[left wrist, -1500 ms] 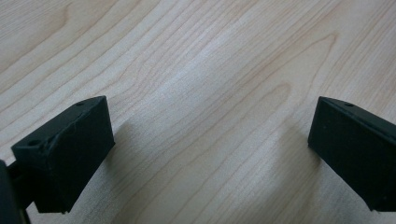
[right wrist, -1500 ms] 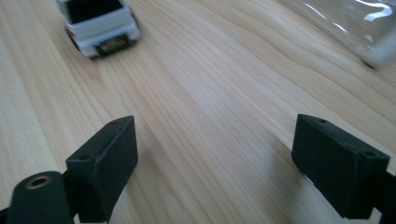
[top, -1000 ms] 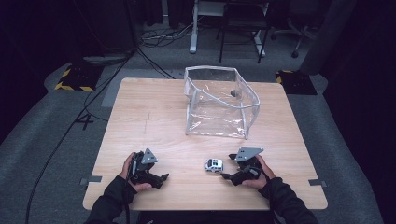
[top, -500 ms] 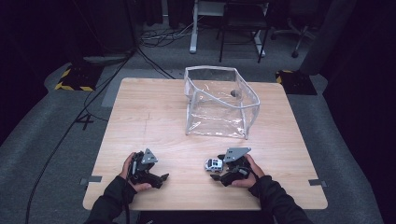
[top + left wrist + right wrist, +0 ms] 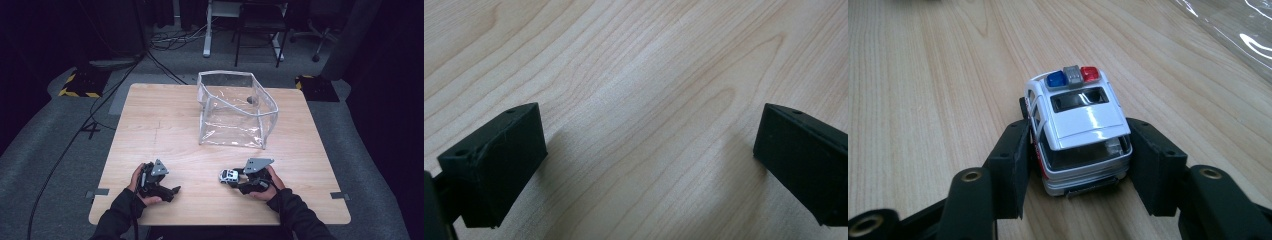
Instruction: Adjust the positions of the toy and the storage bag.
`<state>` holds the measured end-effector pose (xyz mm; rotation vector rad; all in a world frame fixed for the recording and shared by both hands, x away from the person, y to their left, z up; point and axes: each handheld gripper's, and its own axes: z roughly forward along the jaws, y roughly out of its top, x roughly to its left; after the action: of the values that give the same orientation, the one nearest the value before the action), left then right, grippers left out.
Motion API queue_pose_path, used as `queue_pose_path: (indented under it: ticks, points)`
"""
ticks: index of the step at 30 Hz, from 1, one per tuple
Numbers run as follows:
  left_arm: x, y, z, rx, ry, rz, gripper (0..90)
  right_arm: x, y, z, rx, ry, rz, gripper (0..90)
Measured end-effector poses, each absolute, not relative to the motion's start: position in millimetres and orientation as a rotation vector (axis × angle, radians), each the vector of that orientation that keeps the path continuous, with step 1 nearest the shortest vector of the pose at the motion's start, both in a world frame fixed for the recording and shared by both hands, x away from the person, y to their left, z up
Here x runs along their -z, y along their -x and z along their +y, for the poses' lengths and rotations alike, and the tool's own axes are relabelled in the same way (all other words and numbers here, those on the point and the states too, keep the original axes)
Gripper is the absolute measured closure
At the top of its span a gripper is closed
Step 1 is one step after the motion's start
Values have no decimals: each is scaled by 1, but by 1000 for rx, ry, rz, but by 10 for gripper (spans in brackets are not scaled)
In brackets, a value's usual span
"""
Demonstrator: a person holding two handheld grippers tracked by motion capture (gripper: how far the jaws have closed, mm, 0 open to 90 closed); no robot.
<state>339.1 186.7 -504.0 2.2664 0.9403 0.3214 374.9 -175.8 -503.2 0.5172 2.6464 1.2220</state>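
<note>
White and silver, with a red and blue light bar on its roof, the toy police car (image 5: 1075, 135) is being gripped by the right tool (image 5: 1079, 160) as it stands on the wooden tabletop (image 5: 165, 130). The jaws have just been closing, and now the black pads (image 5: 1010, 165) are pressed against both flanks of the car, front bumper toward the camera in the right gripper view, all wheels apparently down on the wood. In the high view the car (image 5: 229, 176) is seen near the front edge of the tabletop, just left of the right tool (image 5: 239, 181), with the clear plastic bag (image 5: 235, 110) standing open farther back, well apart from it.

The left tool (image 5: 172, 191) is held released (its jaws stand wide over bare wood in the left gripper view, nothing between them) and is resting low at the front left.

So the grasp is judged to be the step in hand: the car is caught but not yet lifted. A lift clear of the tabletop is called for next, then most likely a carry toward the bag's open mouth. The grip sits toward the front of the car, so the rear could swing; a level, unhurried raise would be wise. The bag's soft walls may need steadying by the free tool.
</note>
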Motion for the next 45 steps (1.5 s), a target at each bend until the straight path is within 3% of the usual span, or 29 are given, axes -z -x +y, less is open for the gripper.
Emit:
queue_pose_path:
  ticks: [11, 29, 37, 41, 45]
  points:
    - [504, -339, 187, -321, -2266, 940, 7, 502, -375, -191, -1213, -559, 2649, 466]
    - [504, -346, 183, -324, -2268, 948, 6, 501, -378, -274, -1147, -798, 2522, 467]
    - [503, -372, 165, -302, -2277, 921, 10, 500, -379, -343, -1049, -1061, 2322, 467]
    - [503, -389, 151, -307, -2279, 891, 22, 502, -383, -370, -1033, -1183, 2233, 466]
    - [502, -408, 134, -337, -2250, 904, 122, 502, -384, -374, -1029, -1200, 2219, 466]
